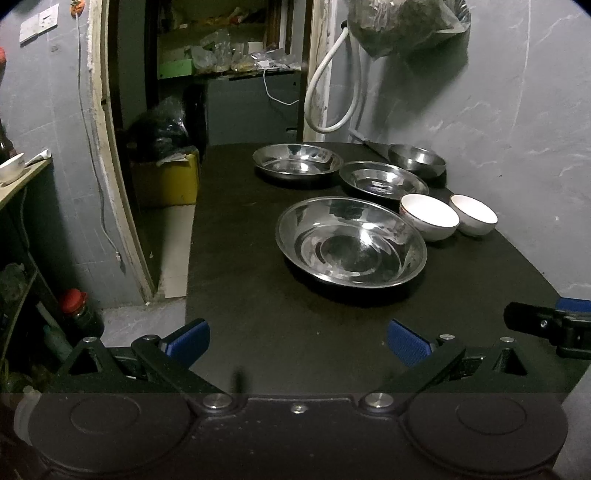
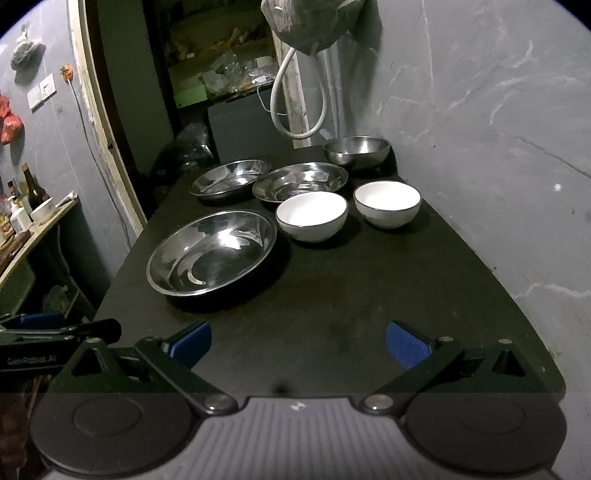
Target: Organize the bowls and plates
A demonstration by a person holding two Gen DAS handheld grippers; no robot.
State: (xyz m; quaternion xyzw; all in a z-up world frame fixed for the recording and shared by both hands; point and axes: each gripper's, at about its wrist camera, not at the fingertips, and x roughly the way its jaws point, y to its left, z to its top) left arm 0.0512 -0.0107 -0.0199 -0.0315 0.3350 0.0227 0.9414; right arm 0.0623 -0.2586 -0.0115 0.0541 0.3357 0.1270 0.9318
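Both spread wide, left tool (image 1: pixel 297 343) and right tool (image 2: pixel 298 345), gripping nothing; ahead on the bench (image 2: pixel 332 295), steel plates, white bowls.

White hose (image 1: pixel 325 92) and bagged bundle (image 1: pixel 402 26) hang on wall.

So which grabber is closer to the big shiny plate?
Probably the left gripper, though it's close. The big steel plate sits ahead of it, slightly to its right. The right gripper has that plate ahead, well off to its left. Both are open, touching nothing.
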